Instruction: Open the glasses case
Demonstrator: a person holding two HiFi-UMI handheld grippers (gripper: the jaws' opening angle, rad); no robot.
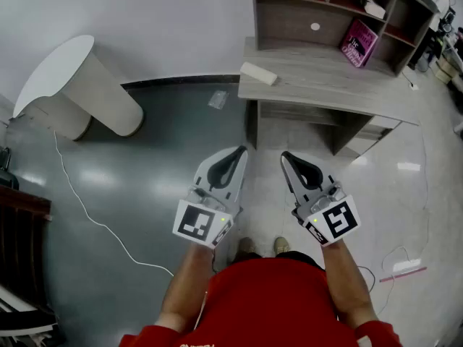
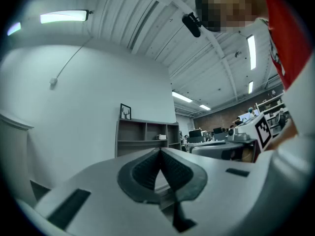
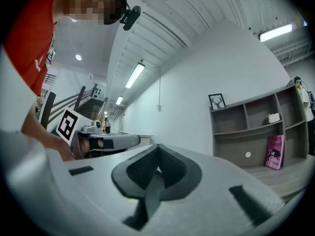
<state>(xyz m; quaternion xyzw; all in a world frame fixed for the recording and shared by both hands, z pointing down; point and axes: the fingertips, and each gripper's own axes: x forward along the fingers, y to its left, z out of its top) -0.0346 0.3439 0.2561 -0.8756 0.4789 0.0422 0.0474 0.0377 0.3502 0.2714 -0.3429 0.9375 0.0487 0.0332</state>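
The left claw (image 1: 240, 151) and right claw (image 1: 285, 156) are each pressed together on nothing, held level short of the worktop (image 1: 325, 85) — probably a ready stance before reaching.

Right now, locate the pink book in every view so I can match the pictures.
Head view: the pink book is at the upper right, leaning in a shelf compartment.
Left gripper view: not in it.
Right gripper view: at the far right edge, standing in a lower compartment.
Shared landmark: the grey shelf unit, seen mid-frame in the left gripper view and on the right in the right gripper view.
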